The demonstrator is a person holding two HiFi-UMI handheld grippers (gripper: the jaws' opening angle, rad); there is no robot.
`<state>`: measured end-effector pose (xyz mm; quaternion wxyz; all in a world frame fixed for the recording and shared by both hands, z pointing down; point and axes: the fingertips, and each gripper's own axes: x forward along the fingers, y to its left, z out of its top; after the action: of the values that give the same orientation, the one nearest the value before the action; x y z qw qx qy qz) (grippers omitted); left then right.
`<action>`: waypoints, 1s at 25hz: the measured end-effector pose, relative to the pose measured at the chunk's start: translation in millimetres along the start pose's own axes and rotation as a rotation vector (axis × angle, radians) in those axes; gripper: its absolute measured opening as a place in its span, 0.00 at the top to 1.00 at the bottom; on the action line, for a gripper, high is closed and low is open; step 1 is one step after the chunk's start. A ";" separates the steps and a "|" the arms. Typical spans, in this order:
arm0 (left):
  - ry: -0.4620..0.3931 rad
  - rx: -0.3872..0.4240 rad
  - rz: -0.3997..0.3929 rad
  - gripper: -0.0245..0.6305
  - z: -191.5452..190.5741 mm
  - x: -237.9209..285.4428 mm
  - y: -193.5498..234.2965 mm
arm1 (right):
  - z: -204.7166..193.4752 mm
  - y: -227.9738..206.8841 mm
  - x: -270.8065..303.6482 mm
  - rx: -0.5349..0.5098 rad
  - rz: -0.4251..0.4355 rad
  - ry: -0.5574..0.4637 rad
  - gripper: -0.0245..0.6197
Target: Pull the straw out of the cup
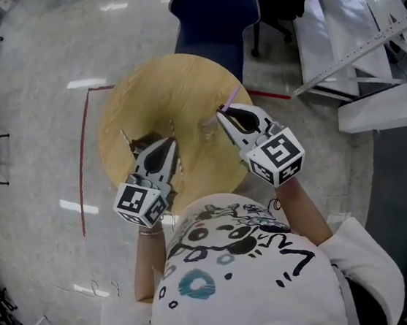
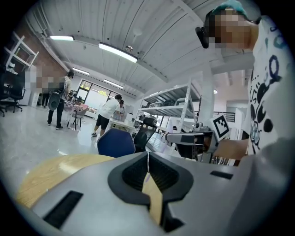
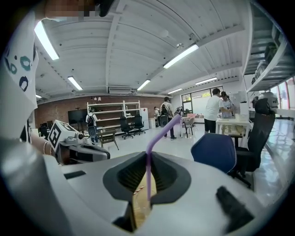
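purple straw point(image 3: 148, 161) in r tool point(image 3: 147, 154), end hidden

I held my left gripper point(image 1: 156, 148) and right gripper point(image 1: 224, 113) over the round wooden table point(image 1: 179, 80) — a purple straw point(image 1: 231, 97) poked from the right one's tip.

- Left gripper point(image 1: 174, 142) points forward, jaws pressed together
- Right gripper point(image 1: 220, 112) just beside it, jaws clamped on the straw point(image 3: 148, 166)
- Both forearms reach forward
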<state>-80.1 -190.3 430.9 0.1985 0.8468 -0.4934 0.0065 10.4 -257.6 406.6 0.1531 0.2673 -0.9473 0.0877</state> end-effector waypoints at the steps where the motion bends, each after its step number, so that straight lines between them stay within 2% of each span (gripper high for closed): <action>1: -0.004 0.004 0.000 0.93 1.3 -1.1 -1.0 | 4.2 1.5 -2.6 -0.003 0.003 -0.008 0.89; 7: -0.042 0.008 0.000 0.93 11.8 -1.4 -9.6 | 28.8 8.1 -21.4 -0.023 0.025 -0.053 0.89; 15: -0.084 0.024 -0.023 0.93 29.6 -10.0 -23.9 | 55.3 16.1 -46.8 -0.082 0.011 -0.092 0.89; 25: -0.079 0.026 -0.043 0.93 31.1 -18.4 -29.8 | 70.9 22.2 -73.0 -0.119 -0.017 -0.121 0.89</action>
<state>-70.3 -172.7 388.5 0.1681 0.8593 -0.4824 -0.0251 40.5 -221.5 313.7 0.1120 0.2704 -0.9561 0.0137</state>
